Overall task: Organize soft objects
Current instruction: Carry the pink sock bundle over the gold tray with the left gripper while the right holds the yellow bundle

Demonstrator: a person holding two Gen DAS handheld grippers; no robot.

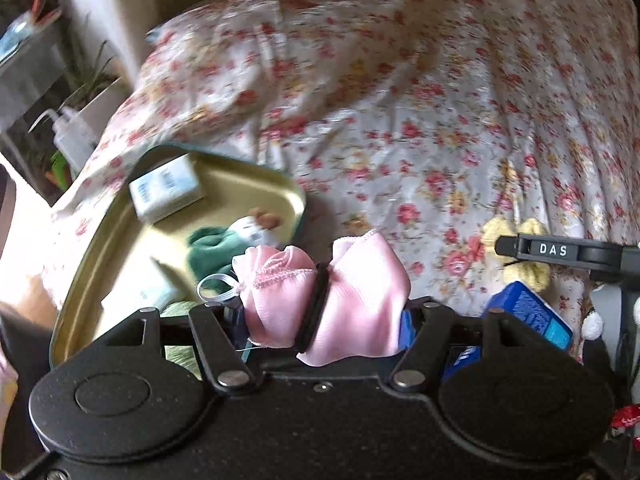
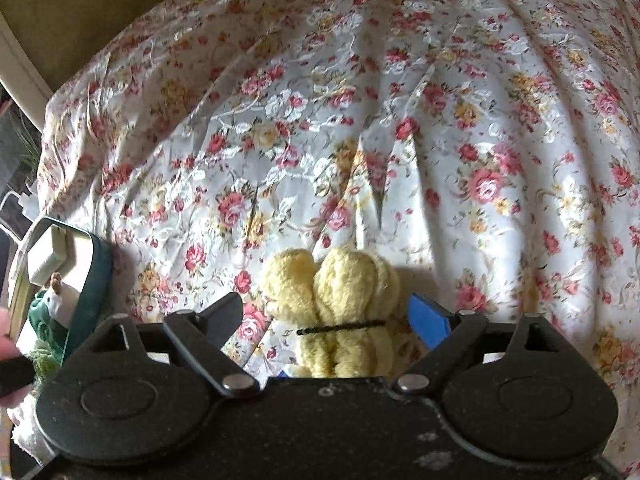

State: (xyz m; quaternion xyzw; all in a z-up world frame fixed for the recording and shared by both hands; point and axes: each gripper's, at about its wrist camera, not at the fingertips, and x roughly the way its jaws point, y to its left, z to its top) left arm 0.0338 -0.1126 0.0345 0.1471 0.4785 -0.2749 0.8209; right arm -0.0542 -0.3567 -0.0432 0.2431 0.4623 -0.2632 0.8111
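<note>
A flowered cloth (image 2: pixel 400 128) covers the whole work surface, creased in long folds and lit in patches by sun. At its left edge lies an open tin (image 1: pixel 224 172) with a pale gold inside and a dark green rim, seen from both wrist cameras. In the tin sit a white box (image 1: pixel 166 188), a green knitted piece (image 1: pixel 210 250) and a small white figure (image 1: pixel 254 230) with a brownish top; a second pale packet (image 1: pixel 152 292) lies nearer the camera, blurred.

The left gripper (image 1: pixel 324 320) pinches a pink satin bundle (image 1: pixel 320 300), which is bound round its middle by a black band (image 1: pixel 314 308). The bundle fills the gap between the jaws, and is held just right of the tin's rim, above the cloth. A thin white loop (image 1: pixel 216 286) hangs from its left end.

The right gripper (image 2: pixel 328 316) stands spread wide, its blue pad (image 2: pixel 426 318) clear of the yellow bundle (image 2: pixel 336 304) that lies on the cloth between its jaws. A thin black band (image 2: pixel 340 327) ties that bundle near its lower part. In the left view the yellow bundle (image 1: pixel 508 234) shows partly behind the right gripper's finger marked DAS.

A blue carton (image 1: pixel 532 312) lies at the lower right of the left view. Beyond the cloth's left edge stand a white squeeze bottle (image 1: pixel 74 132) and a potted plant (image 1: pixel 94 80).
</note>
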